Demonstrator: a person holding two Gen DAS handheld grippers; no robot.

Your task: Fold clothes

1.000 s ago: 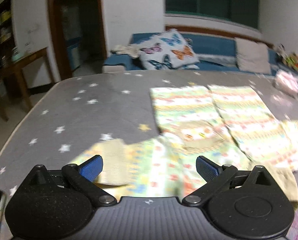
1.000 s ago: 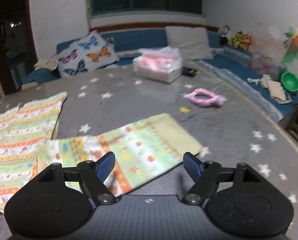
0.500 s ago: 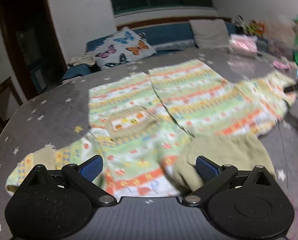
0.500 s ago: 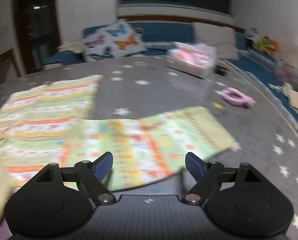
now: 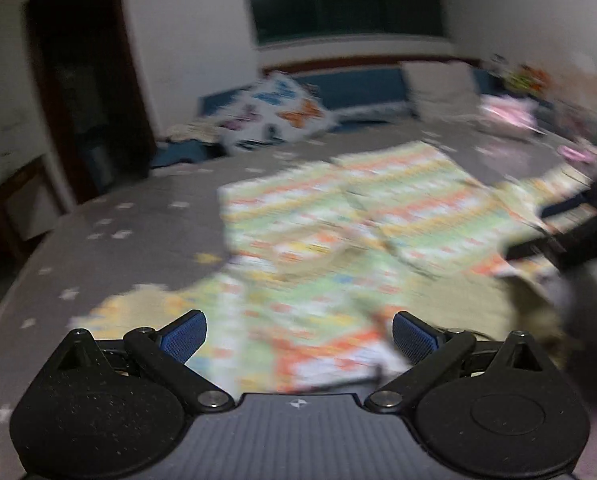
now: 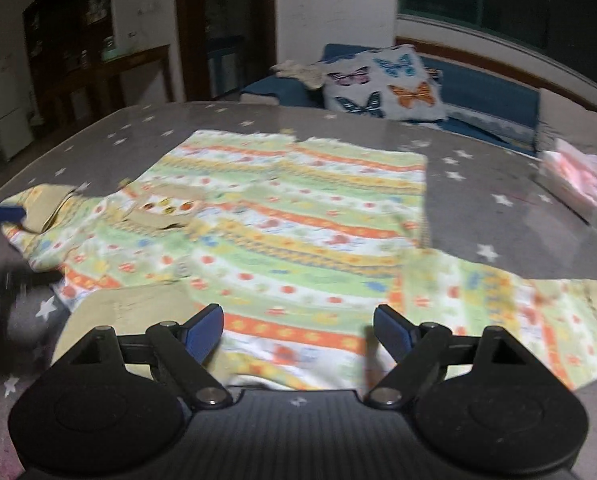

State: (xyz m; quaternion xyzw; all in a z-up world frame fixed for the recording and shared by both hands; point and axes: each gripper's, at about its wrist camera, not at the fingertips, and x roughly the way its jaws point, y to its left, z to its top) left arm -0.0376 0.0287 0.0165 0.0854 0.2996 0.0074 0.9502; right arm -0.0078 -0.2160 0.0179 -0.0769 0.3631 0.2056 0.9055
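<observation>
In the right wrist view, the far left edge shows a blue pad of the left tongs (image 6: 2,213) at the cuff of one sleeve (image 6: 38,208); whether that pad touches the cloth cannot be told through the blur. To its right, the shirt (image 6: 290,216) lies spread flat across the centre of the frame on the grey, star-printed tabletop (image 6: 478,216), buttoned front upward, with a chest pocket (image 6: 162,214) left of centre. This flat, open lay suits a garment at either end of a sleeve fold; the pictures do not settle which. At lower centre, the right tongs (image 6: 298,330) stand apart over the shirt's near hem, gripping nothing. The other sleeve (image 6: 510,312) extends toward the lower right. In the left wrist view, the left tongs (image 5: 298,336) likewise stand apart above the cloth, empty. Beyond the tabletop, a butterfly cushion (image 6: 382,84) rests on a blue sofa (image 6: 494,96) at upper right, under a dark window (image 6: 518,12). A pink package (image 6: 578,180) sits at the right edge. The room is dim.
</observation>
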